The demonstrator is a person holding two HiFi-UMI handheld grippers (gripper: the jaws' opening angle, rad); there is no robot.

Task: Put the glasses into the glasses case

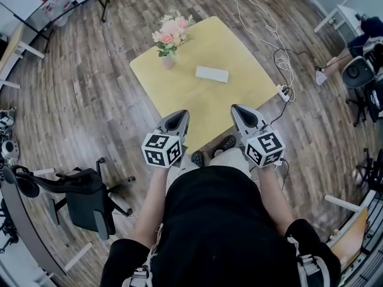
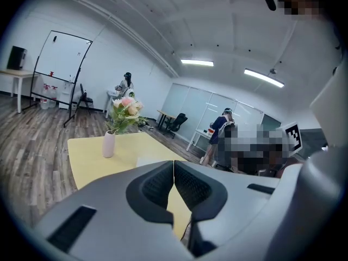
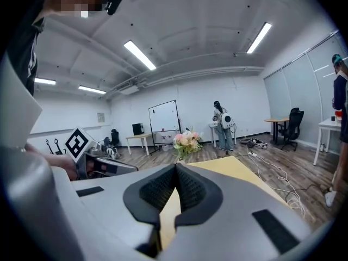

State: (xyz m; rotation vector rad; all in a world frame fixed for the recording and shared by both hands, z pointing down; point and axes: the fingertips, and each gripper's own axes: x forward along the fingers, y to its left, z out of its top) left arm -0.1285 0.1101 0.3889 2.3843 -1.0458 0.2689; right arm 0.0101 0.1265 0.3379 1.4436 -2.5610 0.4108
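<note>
A white glasses case (image 1: 212, 73) lies closed on the yellow table (image 1: 239, 58), to the right of a pink flower vase (image 1: 168, 60). No glasses show in any view. My left gripper (image 1: 179, 113) and right gripper (image 1: 238, 107) hang side by side over the table's near edge, well short of the case. The left gripper (image 2: 174, 163) has its pads meeting with nothing between them, and the vase (image 2: 109, 144) stands beyond it. The right gripper (image 3: 175, 166) is likewise shut and empty, with the flowers (image 3: 186, 139) straight ahead.
A power strip (image 1: 283, 92) with trailing cables lies on the wooden floor right of the table. An office chair (image 1: 84, 199) stands at my left. A seated person (image 1: 359, 46) and another chair are at the far right. A whiteboard (image 2: 61, 58) stands behind the table.
</note>
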